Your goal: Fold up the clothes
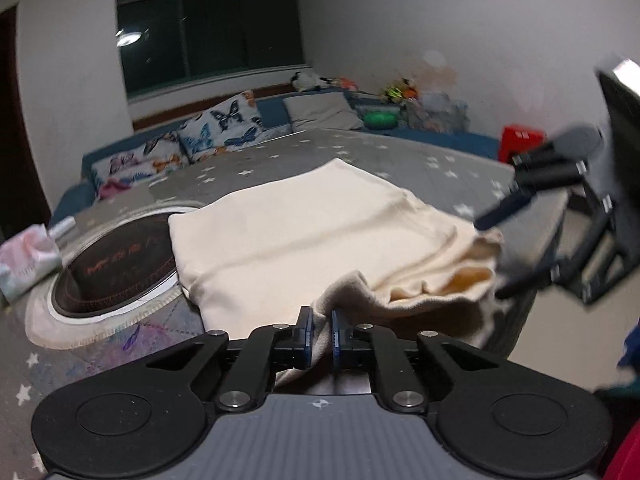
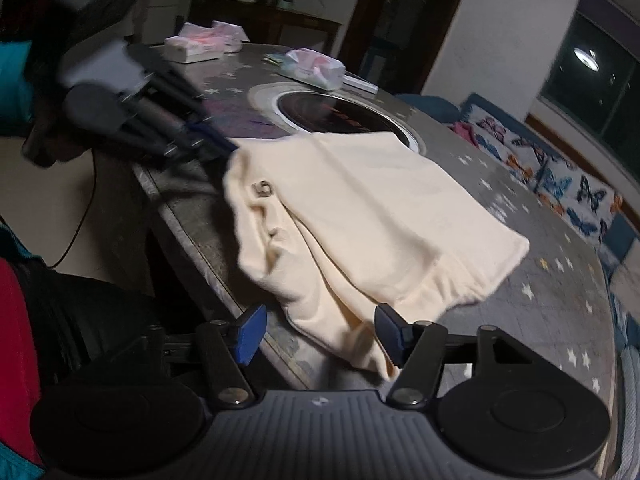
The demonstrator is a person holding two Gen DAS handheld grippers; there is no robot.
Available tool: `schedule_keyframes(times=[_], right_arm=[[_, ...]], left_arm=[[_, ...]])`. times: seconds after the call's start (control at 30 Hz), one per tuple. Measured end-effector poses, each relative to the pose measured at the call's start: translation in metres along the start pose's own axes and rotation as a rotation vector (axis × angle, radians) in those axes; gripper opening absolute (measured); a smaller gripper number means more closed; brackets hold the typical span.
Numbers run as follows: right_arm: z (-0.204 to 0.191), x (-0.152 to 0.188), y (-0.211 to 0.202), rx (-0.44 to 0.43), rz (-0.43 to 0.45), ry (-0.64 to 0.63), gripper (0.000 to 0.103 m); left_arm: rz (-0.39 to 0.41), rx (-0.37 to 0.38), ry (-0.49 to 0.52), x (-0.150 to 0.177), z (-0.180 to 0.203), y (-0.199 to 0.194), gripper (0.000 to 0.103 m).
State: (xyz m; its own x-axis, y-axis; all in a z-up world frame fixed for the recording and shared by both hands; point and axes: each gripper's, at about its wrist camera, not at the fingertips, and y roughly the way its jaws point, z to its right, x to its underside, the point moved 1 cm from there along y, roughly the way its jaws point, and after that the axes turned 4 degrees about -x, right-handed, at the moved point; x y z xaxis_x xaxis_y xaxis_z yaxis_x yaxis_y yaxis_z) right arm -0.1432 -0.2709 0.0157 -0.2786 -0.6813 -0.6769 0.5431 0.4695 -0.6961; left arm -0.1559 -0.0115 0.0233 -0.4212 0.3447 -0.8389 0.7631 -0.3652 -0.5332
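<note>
My left gripper (image 1: 321, 330) is pinched nearly closed on a bunched corner of the cream garment (image 1: 304, 236), the cloth squeezed between the two blue pads at the near edge of the table (image 1: 360, 148). From that pinch the fabric rises in a small ridge and then spreads away from me, flat and partly folded, over the grey star-patterned tablecloth.

My right gripper (image 2: 320, 330) stands about half wide at the garment's other near corner (image 2: 360, 240). A hanging fold of the cloth droops between its blue pads, close against the right-hand one, but the pads do not press on it. A small metal clasp (image 2: 262, 189) sits on the rumpled part of the garment.

Just beyond the garment a round dark cooktop (image 1: 120, 268) is set into the table; the cloth's far edge overlaps its rim. Orange writing runs across its glass, too blurred for me to read.

Further along the table lie soft tissue packs (image 2: 314, 67) and a boxed pack (image 2: 192, 46); their printing is too small to make out.

Beyond the table a blue sofa holds butterfly-print cushions (image 1: 228, 124), a grey cushion (image 1: 324, 110) and a green bowl-like thing (image 1: 378, 118); what is in it I cannot tell. A dark window (image 1: 208, 36) fills the far wall.
</note>
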Motion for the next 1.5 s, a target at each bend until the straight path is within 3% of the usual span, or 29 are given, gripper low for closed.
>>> schedule_keyframes(times=[0.23, 0.43, 0.47, 0.57, 0.63, 0.73, 0.93, 1.17, 1.5], right_arm=[[0.003, -0.009, 0.017, -0.001, 0.04, -0.018, 0.058], [0.018, -0.016, 0.031, -0.032, 0.033, 0.06, 0.029], [0.023, -0.017, 0.032, -0.045, 0.032, 0.095, 0.019], [0.038, -0.018, 0.031, -0.071, 0.044, 0.187, 0.013], [0.044, -0.02, 0.029, -0.071, 0.053, 0.214, 0.013], [0.049, -0.021, 0.028, -0.065, 0.063, 0.232, 0.012], [0.048, -0.023, 0.025, -0.048, 0.082, 0.23, 0.011], [0.049, -0.024, 0.025, -0.035, 0.098, 0.236, 0.011], [0.052, -0.027, 0.014, -0.032, 0.127, 0.258, 0.01]], left_arm=[[-0.038, 0.038, -0.092, -0.016, -0.015, 0.024, 0.01], [-0.05, 0.04, -0.097, -0.014, -0.019, 0.024, 0.013], [-0.045, 0.041, -0.092, -0.012, -0.019, 0.021, 0.014], [-0.03, 0.031, -0.063, -0.007, -0.017, 0.01, 0.019], [-0.026, 0.014, -0.026, -0.003, -0.014, 0.005, 0.021], [-0.022, -0.022, 0.033, 0.004, -0.01, 0.0, 0.035], [-0.021, -0.069, 0.126, 0.014, -0.005, -0.002, 0.035], [-0.009, -0.112, 0.148, 0.019, -0.004, 0.001, 0.016], [0.042, -0.132, 0.087, 0.011, -0.006, -0.011, 0.012]])
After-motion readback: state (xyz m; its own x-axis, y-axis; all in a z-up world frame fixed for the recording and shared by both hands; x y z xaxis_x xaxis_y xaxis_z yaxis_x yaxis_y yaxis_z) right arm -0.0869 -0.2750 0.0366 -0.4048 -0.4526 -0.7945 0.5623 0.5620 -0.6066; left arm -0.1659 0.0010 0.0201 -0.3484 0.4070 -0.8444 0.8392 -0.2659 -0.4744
